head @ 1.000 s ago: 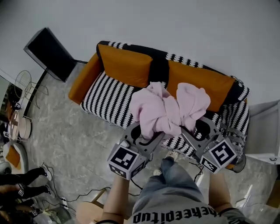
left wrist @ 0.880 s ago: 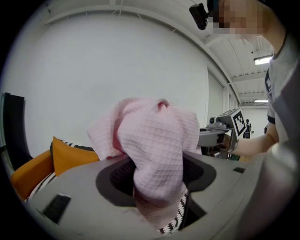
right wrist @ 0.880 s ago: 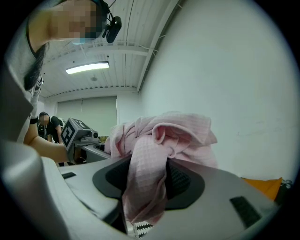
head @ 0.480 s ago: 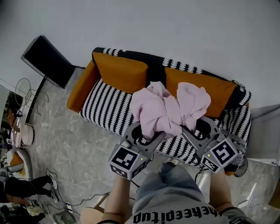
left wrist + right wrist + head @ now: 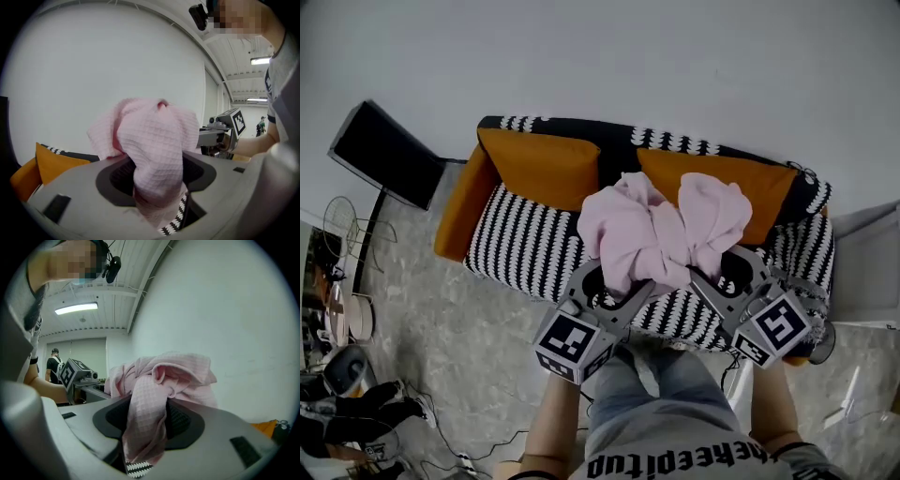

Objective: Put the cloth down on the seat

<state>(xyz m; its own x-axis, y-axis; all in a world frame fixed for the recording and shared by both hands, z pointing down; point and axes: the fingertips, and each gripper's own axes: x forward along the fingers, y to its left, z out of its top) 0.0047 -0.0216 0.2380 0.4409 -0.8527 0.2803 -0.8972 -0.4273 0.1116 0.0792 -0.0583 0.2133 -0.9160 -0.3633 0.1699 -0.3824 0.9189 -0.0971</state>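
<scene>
Since a second ago the sofa (image 5: pixel 525 248) sits squarer in view. Left gripper (image 5: pixel 617 292) and right gripper (image 5: pixel 712 278) each clench a bunch of the pink cloth (image 5: pixel 661 230), held above the seat. Letting go early, near the front edge, could drop it on the floor.

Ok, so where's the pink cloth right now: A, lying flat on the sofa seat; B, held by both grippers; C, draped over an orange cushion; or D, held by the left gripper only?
B: each gripper view shows jaws shut on the pink cloth, bunched between the left gripper and right gripper.
</scene>
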